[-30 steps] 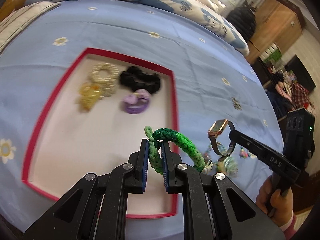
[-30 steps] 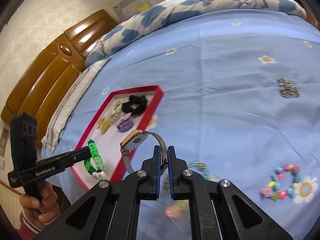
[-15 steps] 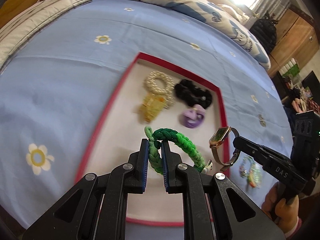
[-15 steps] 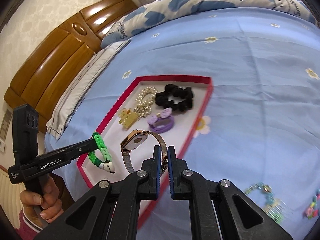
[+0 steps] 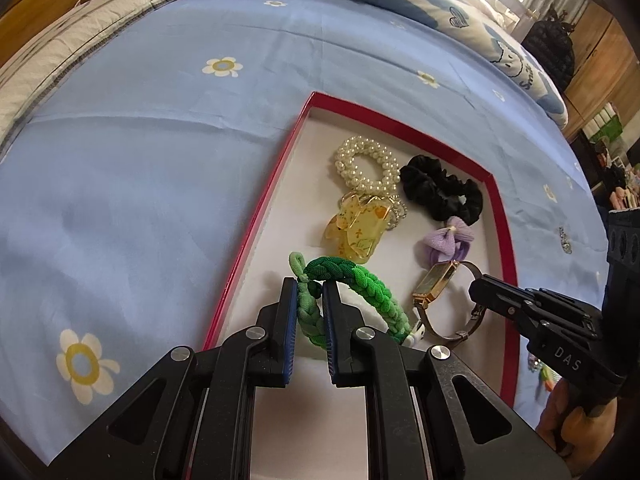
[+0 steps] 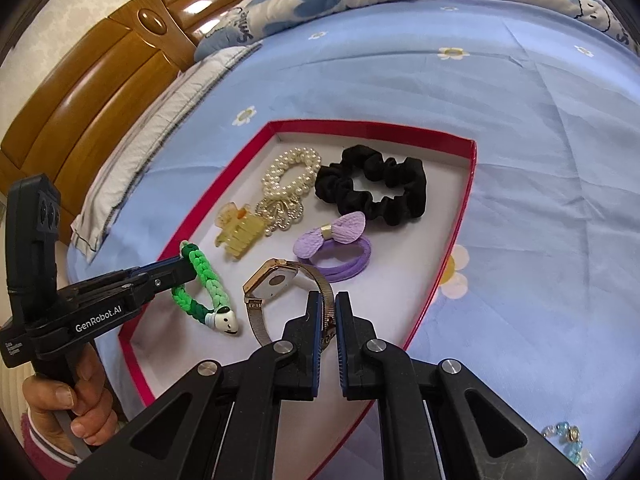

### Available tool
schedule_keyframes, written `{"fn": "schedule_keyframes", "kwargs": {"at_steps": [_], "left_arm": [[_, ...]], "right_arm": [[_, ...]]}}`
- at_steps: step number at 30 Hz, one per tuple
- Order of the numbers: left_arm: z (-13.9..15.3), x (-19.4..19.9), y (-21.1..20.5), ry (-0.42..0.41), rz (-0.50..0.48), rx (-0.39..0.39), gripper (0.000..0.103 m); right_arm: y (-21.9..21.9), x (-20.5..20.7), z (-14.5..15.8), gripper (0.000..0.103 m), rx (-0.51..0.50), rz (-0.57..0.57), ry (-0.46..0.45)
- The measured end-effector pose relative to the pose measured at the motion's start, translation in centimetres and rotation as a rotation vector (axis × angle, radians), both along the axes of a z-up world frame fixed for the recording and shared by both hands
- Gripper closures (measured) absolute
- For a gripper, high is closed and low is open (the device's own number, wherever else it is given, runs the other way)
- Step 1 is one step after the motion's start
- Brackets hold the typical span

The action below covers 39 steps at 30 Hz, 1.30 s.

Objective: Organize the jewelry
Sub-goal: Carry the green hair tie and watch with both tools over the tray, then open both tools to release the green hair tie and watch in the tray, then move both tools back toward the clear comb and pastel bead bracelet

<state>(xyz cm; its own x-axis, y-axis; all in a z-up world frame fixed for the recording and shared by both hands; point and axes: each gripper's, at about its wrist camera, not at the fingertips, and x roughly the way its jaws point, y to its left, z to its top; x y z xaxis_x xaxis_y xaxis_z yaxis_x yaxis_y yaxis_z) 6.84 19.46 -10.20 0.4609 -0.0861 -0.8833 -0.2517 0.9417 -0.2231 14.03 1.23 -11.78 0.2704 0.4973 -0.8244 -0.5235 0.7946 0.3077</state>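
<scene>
Jewelry tray (image 5: pixel 256 216), red-rimmed, on blue bed sheet (image 5: pixel 140 140) | left claw (image 5: pixel 310 300) clamps green braided bracelet (image 5: pixel 360 284) above tray | right claw (image 6: pixel 328 320) pinches gold watch (image 6: pixel 276 280) by its mesh band above tray | inside: pearl bracelet (image 6: pixel 292 172), black scrunchie (image 6: pixel 372 192), purple bow tie (image 6: pixel 336 248), yellow clip (image 6: pixel 240 232)

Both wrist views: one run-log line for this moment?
left gripper shut on green braided bracelet | right gripper shut on gold watch | both over red tray
</scene>
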Motion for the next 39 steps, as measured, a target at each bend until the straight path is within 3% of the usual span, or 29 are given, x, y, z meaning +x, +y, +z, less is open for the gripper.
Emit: {"fn": "schedule_keyframes", "kwargs": {"at_steps": [11, 16, 23, 29, 39], "left_arm": [[-0.6, 0.2, -0.4, 0.029, -0.006, 0.023, 0.088], [-0.3, 0.2, -1.0, 0.031, -0.016, 0.056, 0.071], [1.1, -0.7, -1.2, 0.011, -0.009, 0.055, 0.066], [2.8, -2.1, -1.6, -0.031, 0.01, 0.017, 0.063], [5.2, -4.2, -5.1, -0.079, -0.03, -0.039, 0.063]], "right_arm": [[0.3, 0.5, -0.3, 0.092, -0.017, 0.016, 0.009], [0.3, 0.5, -0.3, 0.09, -0.014, 0.015, 0.013], [-0.3, 0.1, 0.8, 0.08, 0.013, 0.007, 0.001], [-2.9, -1.4, 3.0, 0.069, 0.059, -0.021, -0.032], [-10.5, -4.0, 4.7, 0.067, 0.081, -0.14, -0.074]]}}
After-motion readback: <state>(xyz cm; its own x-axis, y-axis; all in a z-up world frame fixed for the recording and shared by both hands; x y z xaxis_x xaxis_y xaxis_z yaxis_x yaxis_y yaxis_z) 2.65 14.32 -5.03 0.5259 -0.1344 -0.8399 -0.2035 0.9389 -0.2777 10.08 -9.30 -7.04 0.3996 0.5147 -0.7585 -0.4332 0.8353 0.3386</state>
